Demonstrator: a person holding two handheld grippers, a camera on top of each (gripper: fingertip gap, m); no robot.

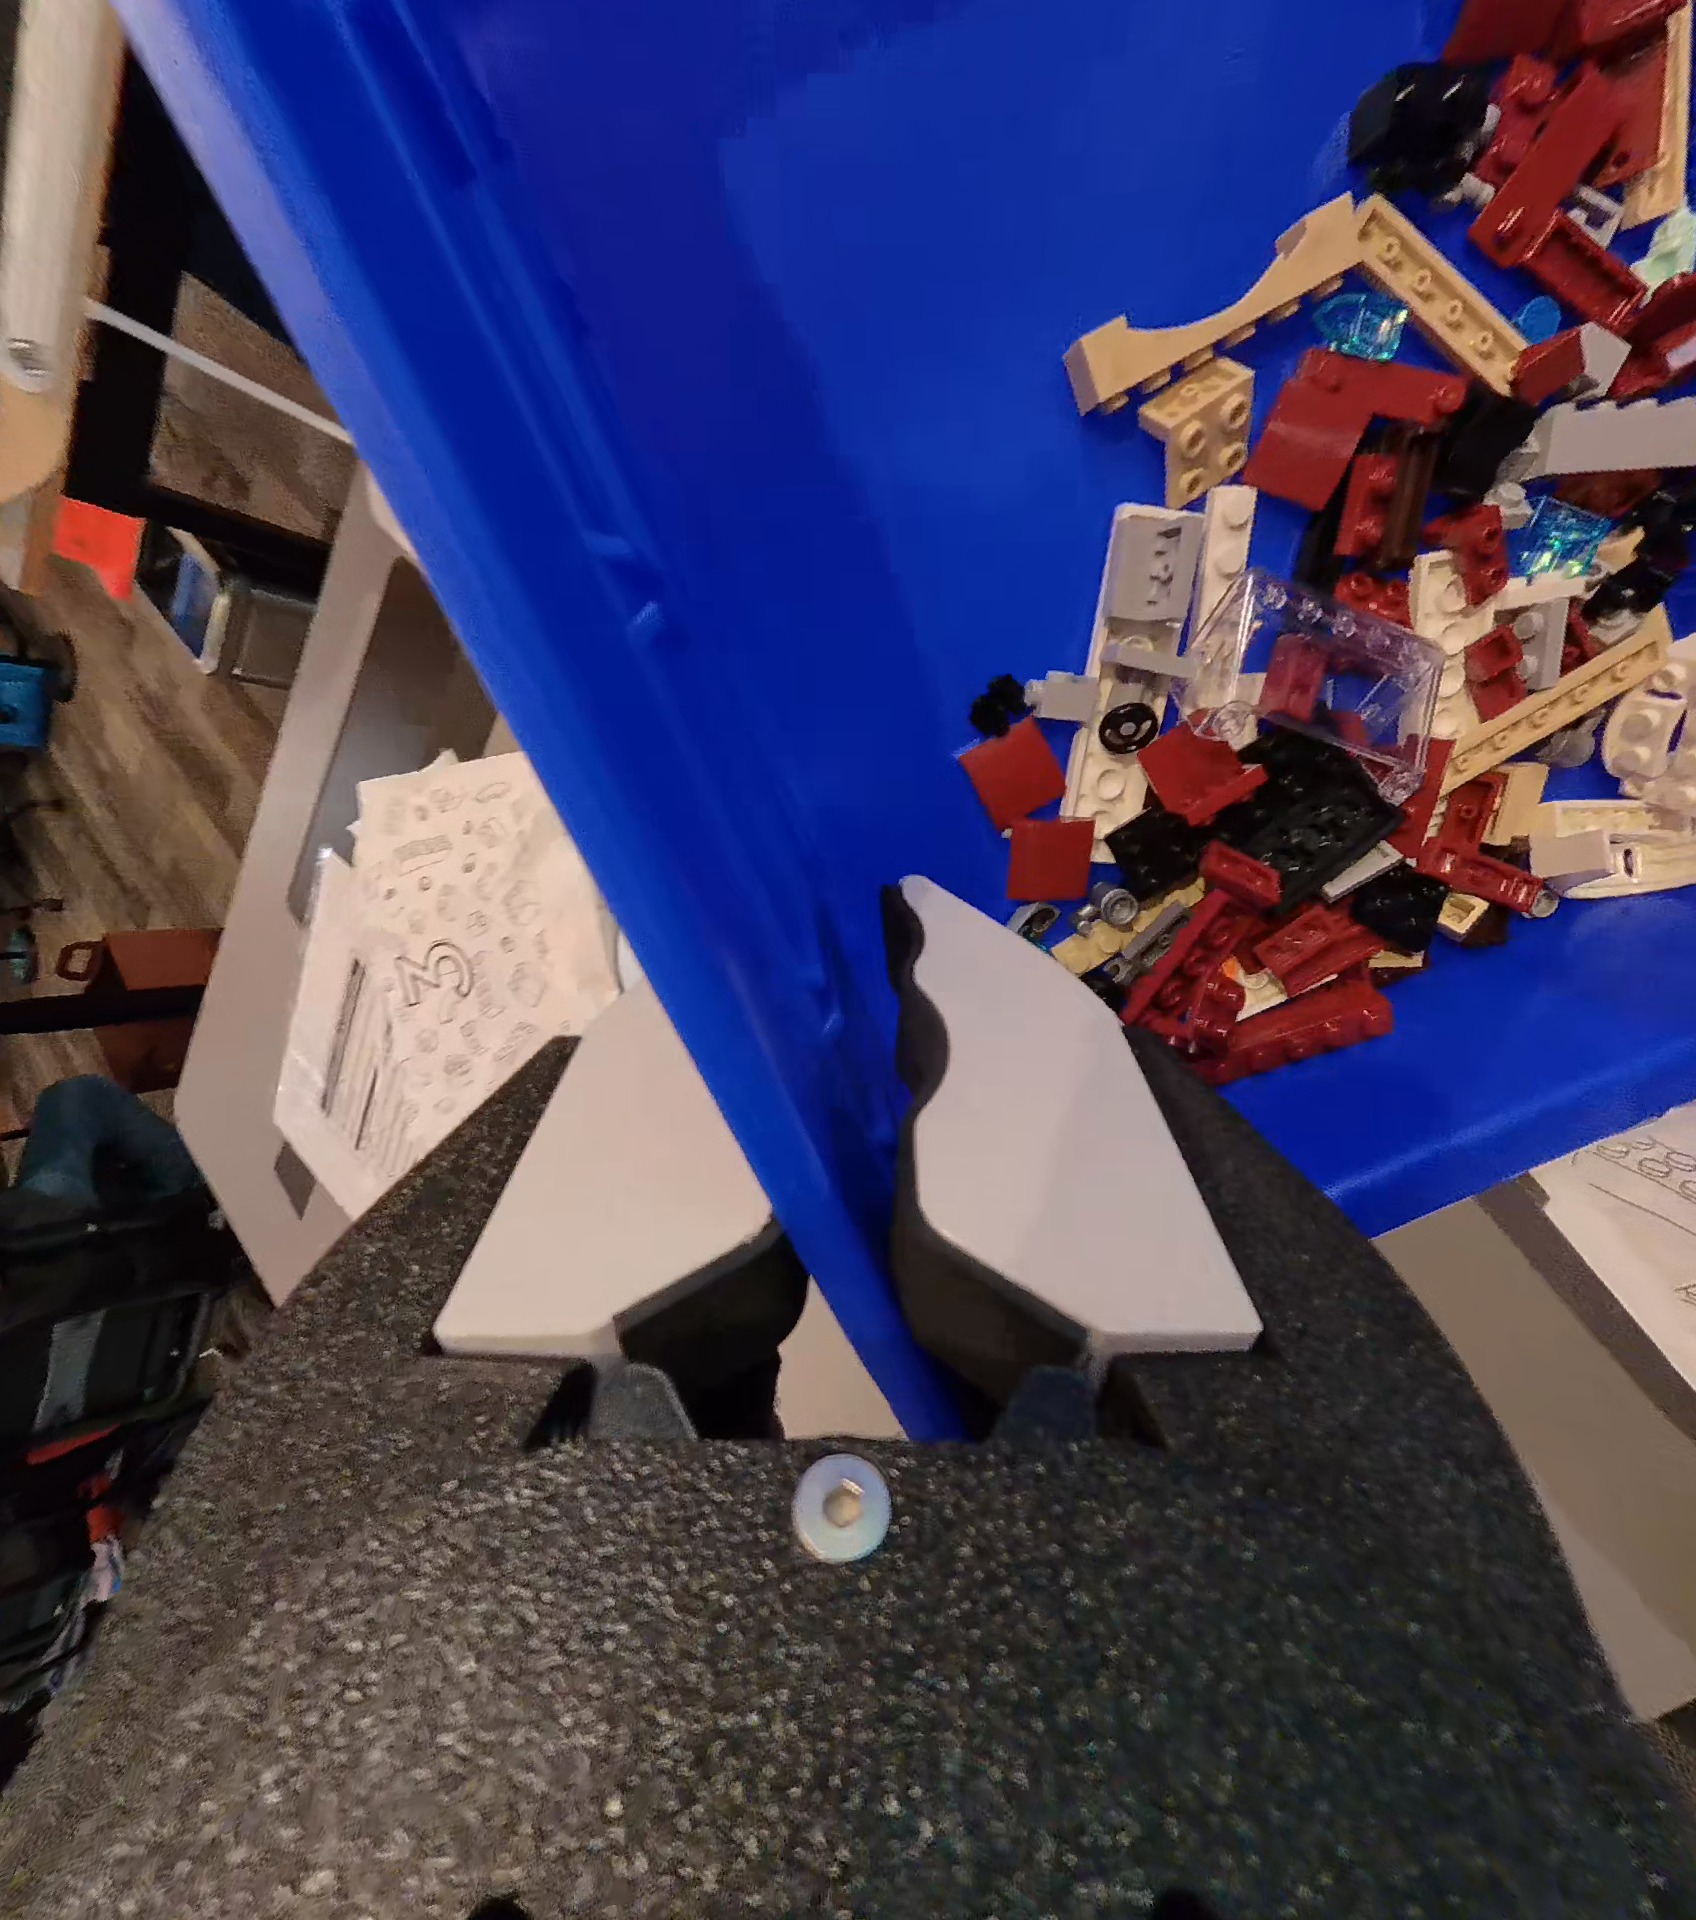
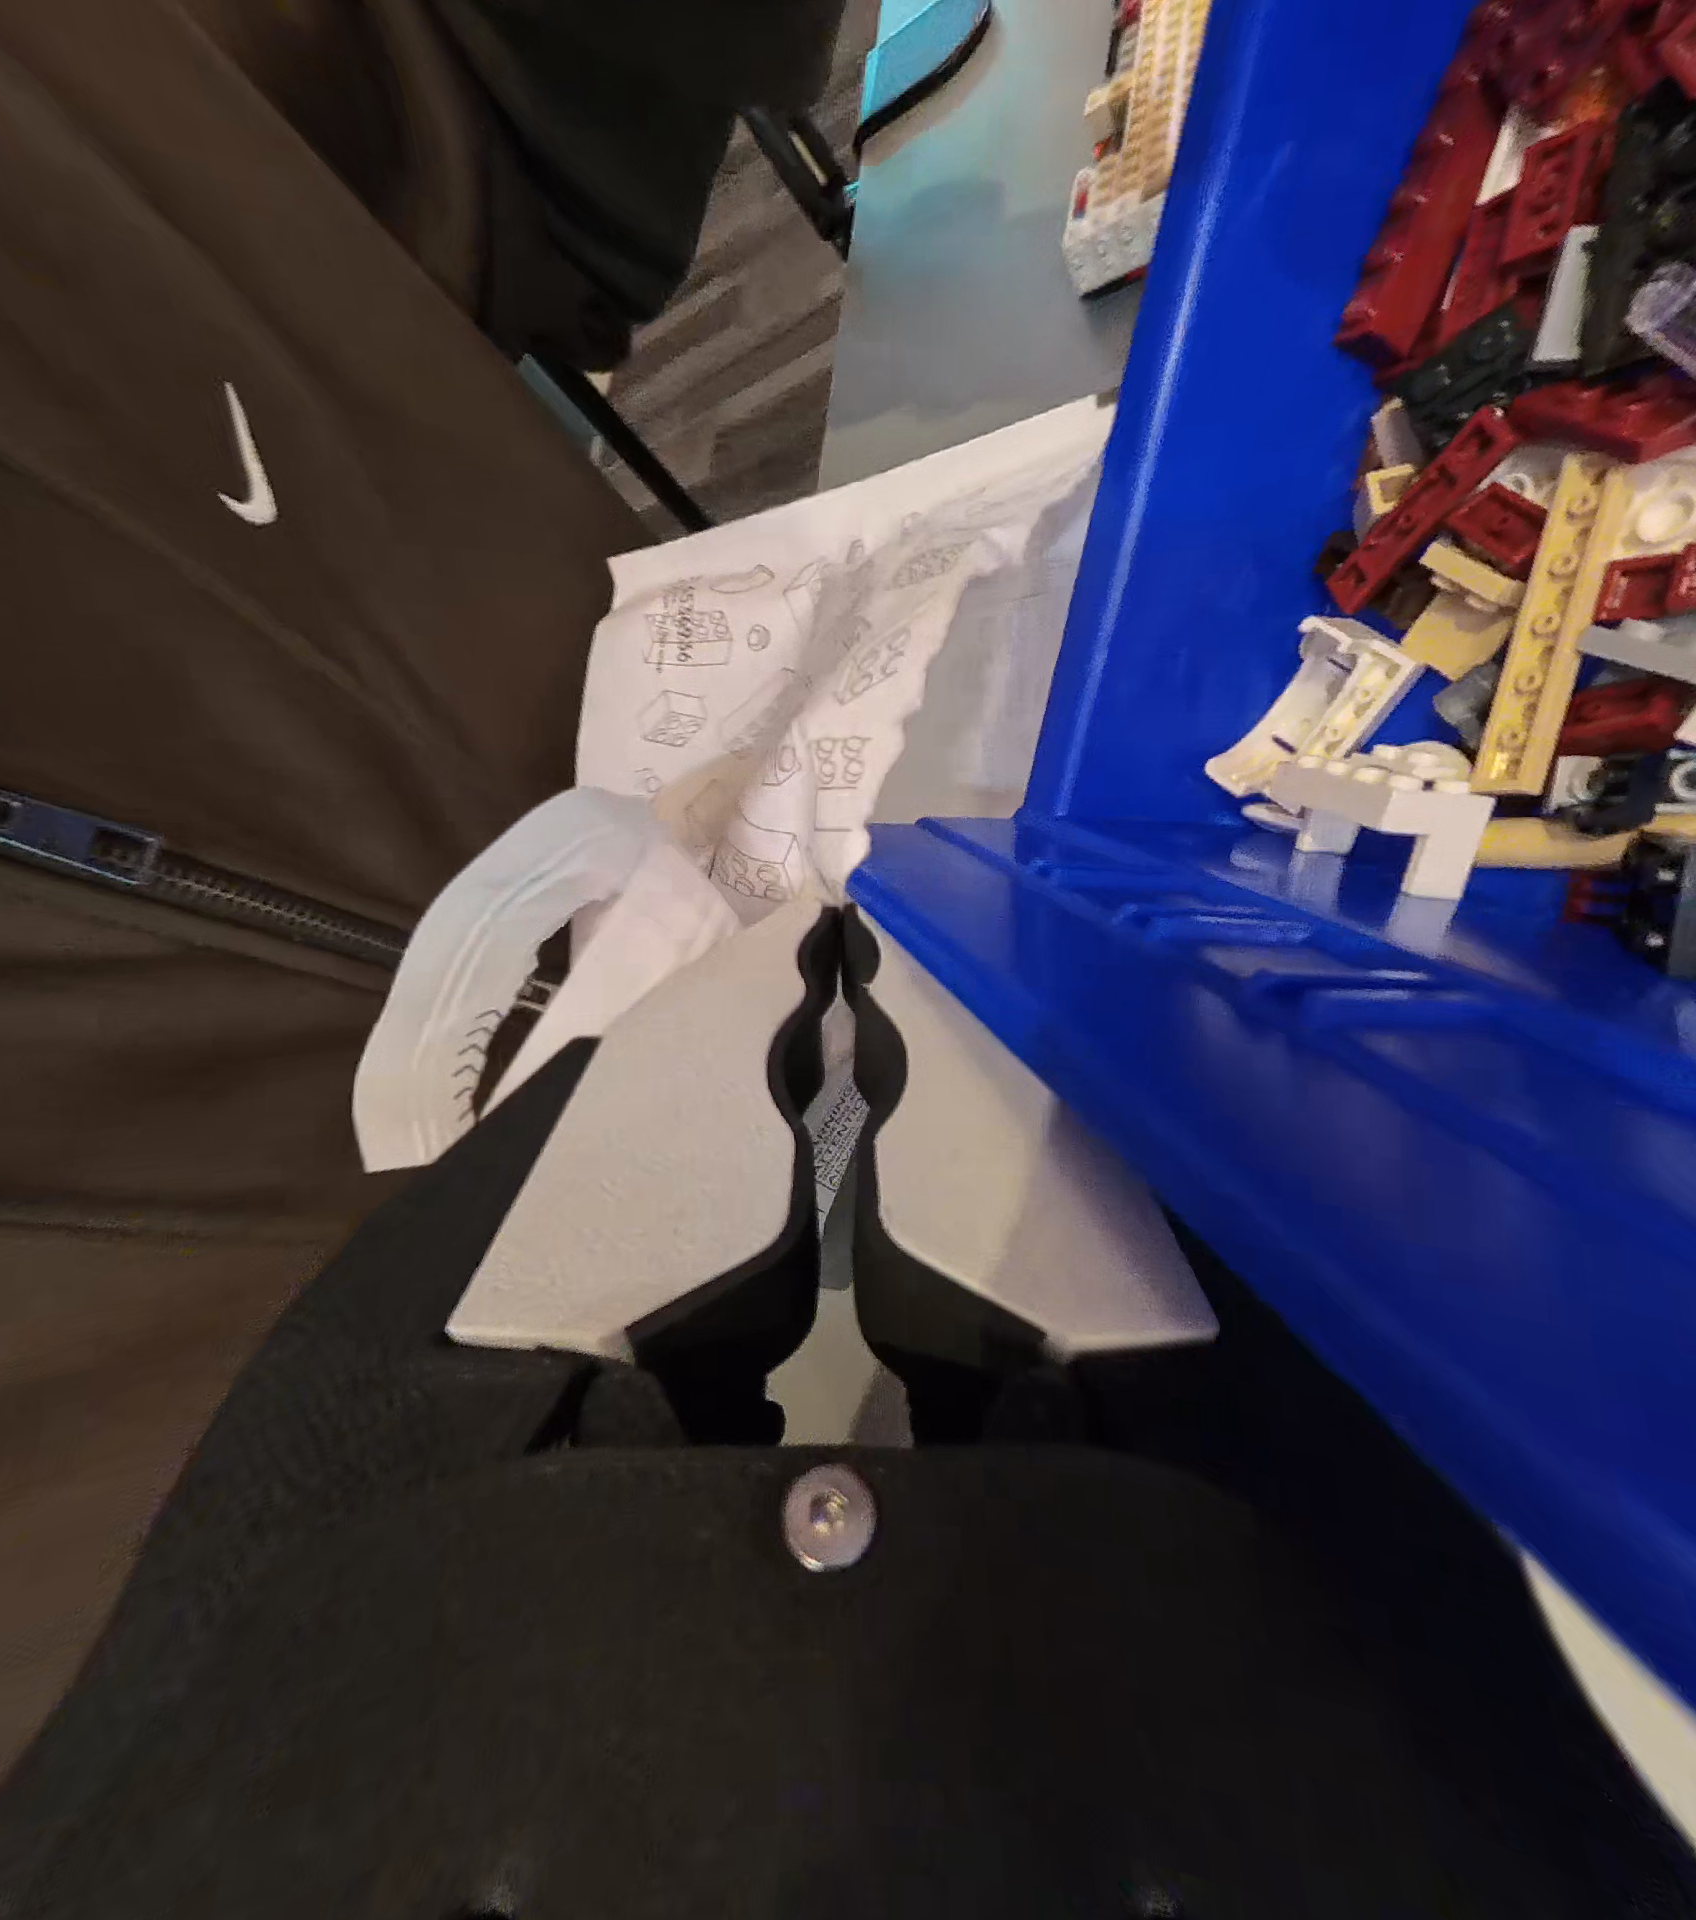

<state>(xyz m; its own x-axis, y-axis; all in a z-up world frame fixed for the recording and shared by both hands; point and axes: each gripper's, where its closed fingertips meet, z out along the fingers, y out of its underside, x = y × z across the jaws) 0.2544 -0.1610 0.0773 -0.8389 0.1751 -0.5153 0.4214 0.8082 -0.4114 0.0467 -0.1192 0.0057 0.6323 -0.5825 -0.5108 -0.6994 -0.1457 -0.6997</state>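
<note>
Left hand-held gripper (image 1: pixel 828 997): its jaws straddle the wall of a blue plastic bin (image 1: pixel 719 520), one finger outside and the other finger (image 1: pixel 1020 1070) inside, closed onto the rim so that the wall fills the narrow gap between them. The bin appears tipped in both wrist views.

Bin contents: a loose heap of toy building bricks (image 1: pixel 1363 665) lies against the inner surface, near the inner finger. Dark red, black, tan, white and grey pieces are mixed; a clear windscreen-shaped piece (image 1: pixel 1311 686) rests on top of the heap, and a few translucent blue pieces sit among the upper bricks.

Right hand-held gripper (image 2: pixel 842 920): its jaws are closed, the black pads meeting at the tips, with a white paper bag (image 2: pixel 782 707) printed with brick outlines pinched between them. The bag bulges away from the tips toward the person's brown zipped jacket (image 2: pixel 200 623). The tips sit just beside the near corner of the blue bin's rim.

Surroundings: a grey worktop (image 2: pixel 937 312) carries the bin. A second printed paper bag (image 1: pixel 428 935) lies on the worktop beyond the outer wall of the bin. A partly built brick model (image 2: pixel 1124 156) stands on the worktop farther off. Wood-pattern flooring (image 1: pixel 127 727) shows beyond the worktop's edge.
</note>
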